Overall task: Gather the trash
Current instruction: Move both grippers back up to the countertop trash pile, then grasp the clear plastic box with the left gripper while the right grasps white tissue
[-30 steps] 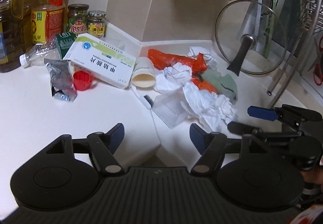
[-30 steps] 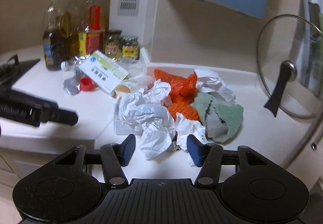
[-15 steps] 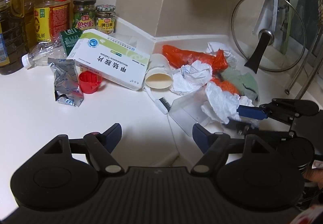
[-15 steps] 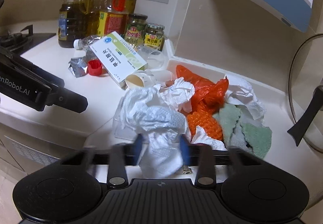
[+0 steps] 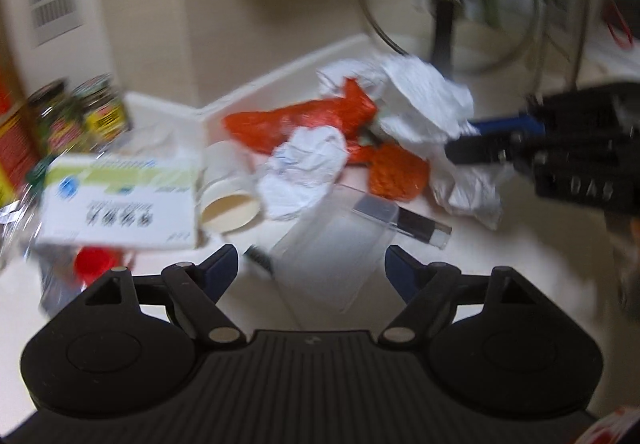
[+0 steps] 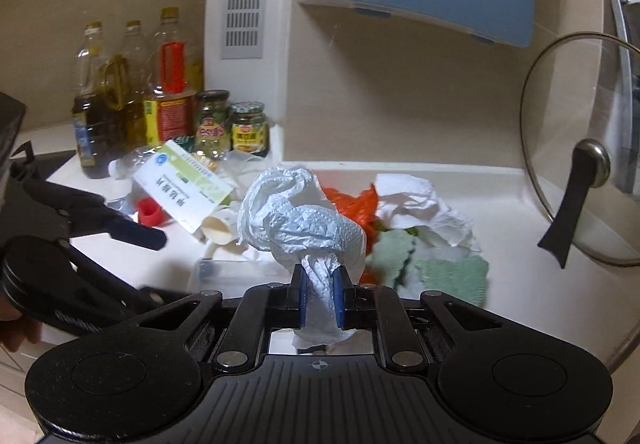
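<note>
While both cameras face the same littered corner, each shows things the other misses.
Counter [image 6: 500,308]: white; the trash lies heaped where it meets the wall.
Glass lid [image 6: 580,180]: leans upright at the right; sharp in the right wrist view, blurred in the left.
Oil bottles [image 6: 120,100]: seen whole only from the right wrist.
Right gripper [image 6: 319,298]: jaws have just been closing and now pinch a crumpled white paper towel [image 6: 300,224], raised clear of the pile.
Left gripper [image 5: 312,270]: jaws have just been opening, wide apart with nothing between them, over a clear plastic case [image 5: 332,244].
Medicine box [image 5: 116,204]: left of the paper cup [image 5: 228,204], which lies on its side.
Orange bag [image 5: 304,120]: under more tissue.
Green cloth [image 6: 452,272]: right wrist view only.
</note>
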Demonstrator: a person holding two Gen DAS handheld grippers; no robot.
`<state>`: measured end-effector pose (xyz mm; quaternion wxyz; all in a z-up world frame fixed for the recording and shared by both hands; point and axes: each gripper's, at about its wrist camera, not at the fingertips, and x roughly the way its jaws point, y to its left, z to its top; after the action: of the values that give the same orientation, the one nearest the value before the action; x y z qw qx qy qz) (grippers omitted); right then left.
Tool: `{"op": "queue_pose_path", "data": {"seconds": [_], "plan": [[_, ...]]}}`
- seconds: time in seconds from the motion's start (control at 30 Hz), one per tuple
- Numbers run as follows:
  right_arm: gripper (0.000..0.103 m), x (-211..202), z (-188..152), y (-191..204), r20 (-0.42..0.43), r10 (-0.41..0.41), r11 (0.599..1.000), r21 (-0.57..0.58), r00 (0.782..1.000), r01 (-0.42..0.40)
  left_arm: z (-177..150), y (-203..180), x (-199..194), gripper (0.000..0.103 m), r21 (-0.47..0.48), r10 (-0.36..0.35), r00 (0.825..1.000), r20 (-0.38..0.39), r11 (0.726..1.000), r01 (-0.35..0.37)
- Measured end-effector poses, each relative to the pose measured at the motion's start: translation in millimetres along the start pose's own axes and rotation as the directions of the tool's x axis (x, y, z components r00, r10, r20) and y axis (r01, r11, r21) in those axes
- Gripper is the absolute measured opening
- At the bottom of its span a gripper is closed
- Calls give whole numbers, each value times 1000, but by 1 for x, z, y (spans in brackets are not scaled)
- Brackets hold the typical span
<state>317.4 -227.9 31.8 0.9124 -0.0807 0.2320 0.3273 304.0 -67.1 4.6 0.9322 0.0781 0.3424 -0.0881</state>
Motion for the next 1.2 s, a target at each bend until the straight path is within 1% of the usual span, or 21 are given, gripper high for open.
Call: {"op": "queue_pose_path", "data": {"seconds": [0.07,0.2,0.3,0.37,0.53,0.6,0.7,0.87,0.97,1.2], "plan": [[14,1,-1,-2,-3,-1,1000,14,1000,1,5,-4,11,78,58,-11,1000,-17,998,12],[14,5,-3,-6,-11,0,999,37,1000,0,11,-3,31,78,100,-40,998,-49,994,45],[14,6,-4,-9,-14,0,999,52,1000,0,14,-3,41,77,110,-61,995,-82,992,70],[14,6,-5,-10,-13,-1,998,64,1000,2,14,-4,45,70,121,-67,993,-102,989,79],[14,4,-6,-13,-9,-7,996,88,1000,8,12,-10,40,68,120,-67,993,-99,990,79],[14,2,-6,-15,-2,-10,995,98,1000,11,10,-11,34,68,89,-63,994,-88,994,71],[14,-2,-3,-17,10,-11,993,117,1000,9,7,-8,22,67,13,-59,996,-64,998,60],[14,-5,1,-12,19,18,991,130,1000,-20,-1,-6,-3,67,-86,-42,999,-28,996,39],[14,-6,4,-5,23,42,991,130,999,-44,-9,-3,-20,67,-139,-24,1000,-11,990,23],[14,-10,6,27,19,94,993,76,995,-95,-37,9,-63,67,-260,15,1000,14,966,-11]]}}
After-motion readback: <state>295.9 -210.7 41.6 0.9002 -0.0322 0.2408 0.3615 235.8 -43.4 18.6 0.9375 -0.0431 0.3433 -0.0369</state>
